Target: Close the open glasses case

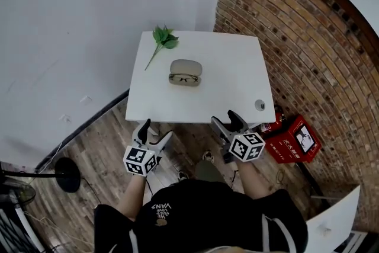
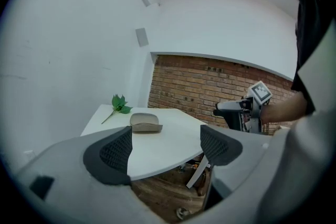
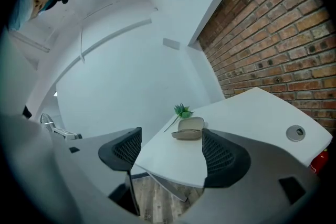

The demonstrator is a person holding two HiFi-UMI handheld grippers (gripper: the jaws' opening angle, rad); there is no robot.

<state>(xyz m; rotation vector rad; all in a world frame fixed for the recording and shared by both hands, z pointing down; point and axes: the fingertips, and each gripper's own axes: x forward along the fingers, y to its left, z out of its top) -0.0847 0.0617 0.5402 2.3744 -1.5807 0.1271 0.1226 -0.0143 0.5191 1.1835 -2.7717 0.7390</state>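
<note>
as i read it, none of the closing is done yet. the glasses case (image 1: 185, 72) sits in the middle of the white table (image 1: 231, 56), in the upper centre of the head view. its lid stands up and back, and a pair of glasses (image 1: 184, 77) lies in the lower half. a green sprig (image 1: 163, 38) lies beyond it toward the table's upper left corner, apart from the case. a small round disc (image 1: 259, 105) sits near the table's lower right edge.

both my tools are short of the case. the left gripper (image 1: 157, 130) is at lower left of centre, just below the table's near edge. the right gripper (image 1: 224, 118) is at lower right of centre, with its tips about at that edge. in each gripper view the jaws stand wide apart with nothing between the pads; through the gap i see only the table and the case, well off.

so the whole job is left: bring a gripper in over the table, reach the raised lid from behind or above, and fold it down onto the base until it shuts. i'd judge the other gripper may need to steady the base, since a light case could slide on the smooth top. i cannot tell whether the glasses would catch the lid.
</note>
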